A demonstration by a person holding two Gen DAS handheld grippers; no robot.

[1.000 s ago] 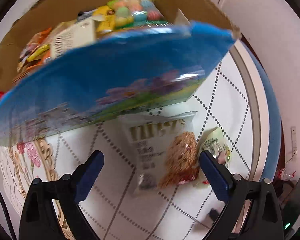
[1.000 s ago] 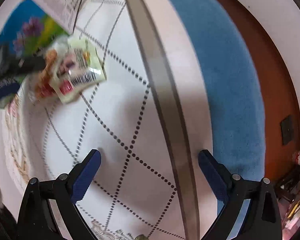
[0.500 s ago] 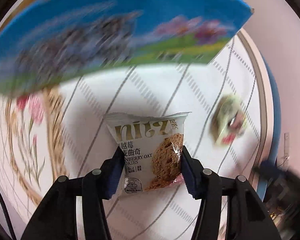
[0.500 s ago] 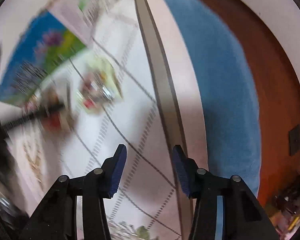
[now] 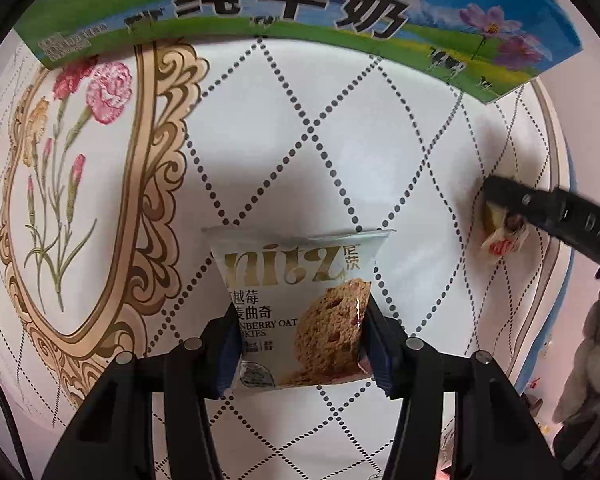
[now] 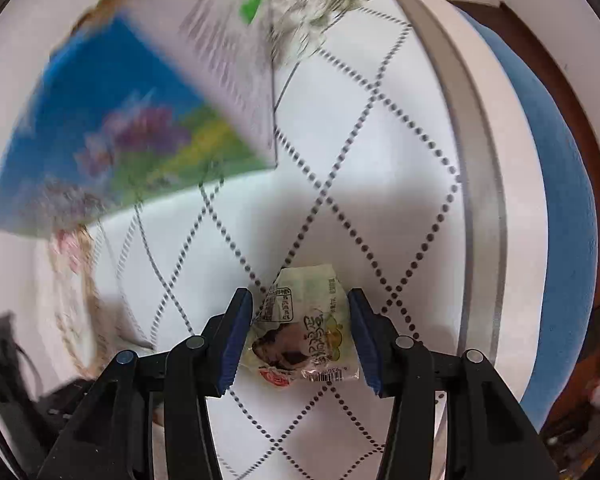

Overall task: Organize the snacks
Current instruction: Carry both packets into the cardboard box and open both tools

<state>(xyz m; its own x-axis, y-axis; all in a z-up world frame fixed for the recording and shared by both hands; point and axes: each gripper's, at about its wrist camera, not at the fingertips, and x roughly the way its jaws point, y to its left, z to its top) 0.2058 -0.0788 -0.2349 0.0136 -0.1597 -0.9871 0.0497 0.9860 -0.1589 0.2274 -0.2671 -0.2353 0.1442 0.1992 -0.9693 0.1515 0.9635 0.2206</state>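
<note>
My left gripper (image 5: 298,346) is shut on a white oat cookie packet (image 5: 300,308) that lies on the white tablecloth. My right gripper (image 6: 300,340) straddles a small pale green snack packet (image 6: 302,340); its pads touch or nearly touch the packet's sides. The right gripper also shows at the right of the left wrist view (image 5: 548,212), over the same small packet (image 5: 500,240). A blue milk carton box (image 5: 300,12) used as the snack box stands at the back; it also shows blurred in the right wrist view (image 6: 112,140).
The round table (image 5: 340,140) has a dotted diamond cloth with a gold floral frame (image 5: 100,200) at the left. Its rim (image 6: 476,160) runs along the right, with a blue surface (image 6: 560,200) beyond it.
My left gripper moved down onto the cookie packet and closed on it. My right gripper narrowed and moved left to the small green packet, which now sits between its fingers.
</note>
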